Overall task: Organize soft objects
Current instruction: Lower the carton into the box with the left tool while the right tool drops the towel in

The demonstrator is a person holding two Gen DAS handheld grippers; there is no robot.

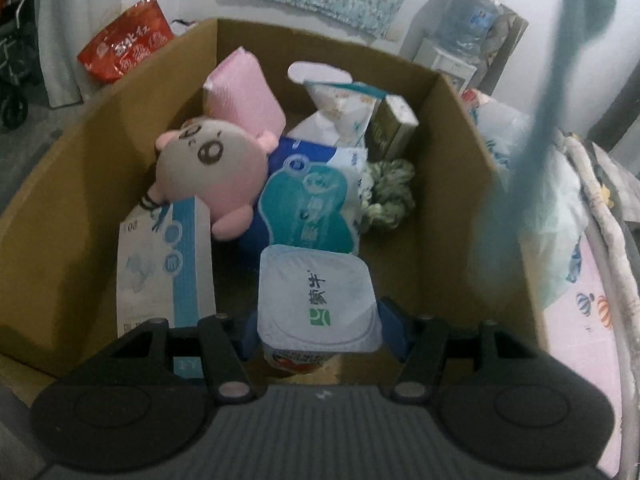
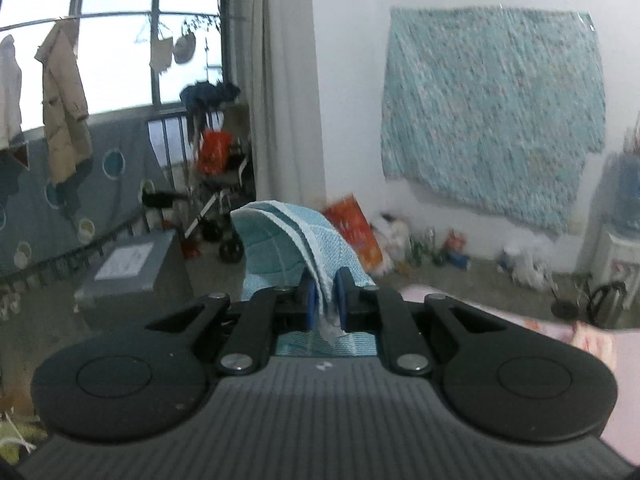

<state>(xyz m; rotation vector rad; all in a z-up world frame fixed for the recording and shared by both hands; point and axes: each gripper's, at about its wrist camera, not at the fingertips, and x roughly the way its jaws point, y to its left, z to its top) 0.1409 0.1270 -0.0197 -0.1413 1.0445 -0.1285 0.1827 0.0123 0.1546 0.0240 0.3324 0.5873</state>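
My left gripper (image 1: 318, 330) is shut on a white yogurt cup (image 1: 316, 300) and holds it over the near end of an open cardboard box (image 1: 452, 184). In the box lie a pink plush doll (image 1: 212, 164), a pink pack (image 1: 244, 92), a teal tissue pack (image 1: 310, 208), a blue-white tissue pack (image 1: 164, 264) and a green knotted cloth (image 1: 388, 192). My right gripper (image 2: 325, 300) is shut on a teal towel (image 2: 288, 240), held high. The towel hangs blurred at the right of the left wrist view (image 1: 540, 140).
A red snack bag (image 1: 124, 44) lies behind the box. A plastic bag (image 1: 556, 208) lies right of the box on a pink mat (image 1: 592, 320). A water dispenser (image 1: 464, 32) stands by the wall. A grey case (image 2: 136, 276) and a stroller (image 2: 216, 208) stand near the window.
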